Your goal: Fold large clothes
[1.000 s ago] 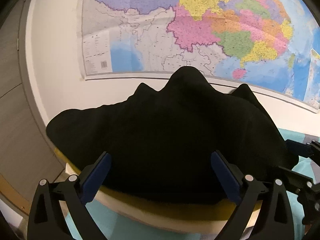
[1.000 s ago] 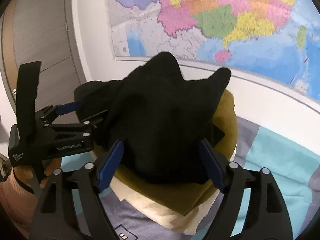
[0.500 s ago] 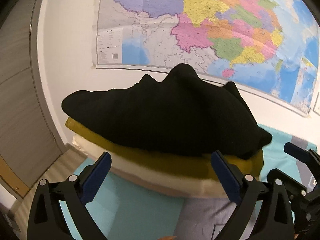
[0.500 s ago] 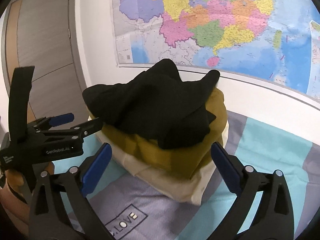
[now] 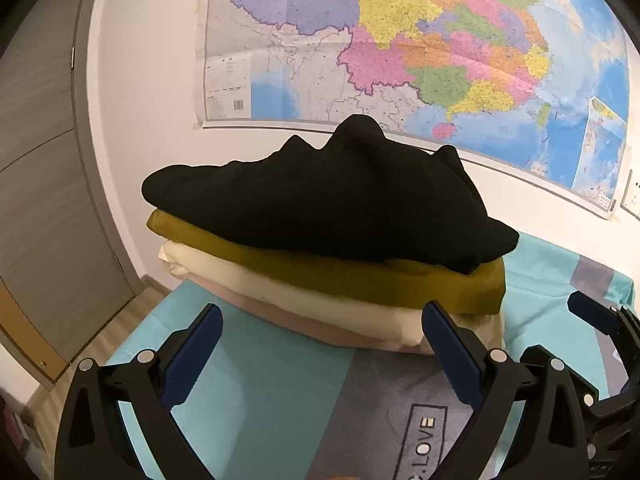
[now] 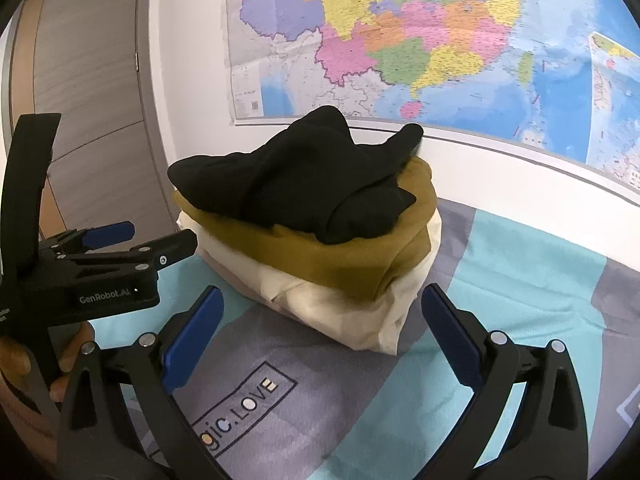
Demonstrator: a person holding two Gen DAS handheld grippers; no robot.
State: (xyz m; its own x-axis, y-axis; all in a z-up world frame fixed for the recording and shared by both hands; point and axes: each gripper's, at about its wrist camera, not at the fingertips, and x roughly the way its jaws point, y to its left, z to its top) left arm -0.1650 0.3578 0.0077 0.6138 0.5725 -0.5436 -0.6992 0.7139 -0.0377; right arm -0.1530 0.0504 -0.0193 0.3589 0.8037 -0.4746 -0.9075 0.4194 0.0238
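Observation:
A folded black garment (image 5: 320, 200) (image 6: 304, 184) tops a pile on the bed, above a mustard garment (image 5: 360, 276) (image 6: 340, 256) and a cream one (image 5: 312, 300) (image 6: 332, 304). My left gripper (image 5: 320, 340) stands open just short of the pile's near edge, nothing between its blue pads. My right gripper (image 6: 320, 328) is open wide too, a little back from the cream layer, holding nothing. The left gripper (image 6: 132, 240) shows at the left of the right wrist view, held by a hand (image 6: 60, 360). The right gripper's tip (image 5: 596, 316) shows at the right edge of the left wrist view.
The bed cover (image 5: 280, 408) (image 6: 520, 288) is teal and grey with printed lettering. A large map (image 5: 400, 48) hangs on the white wall just behind the pile. A wooden door (image 5: 44, 200) and floor lie to the left of the bed's edge.
Both grippers have drawn back from the pile, leaving the black garment lying on top. The right gripper's jaws widened as it pulled away.

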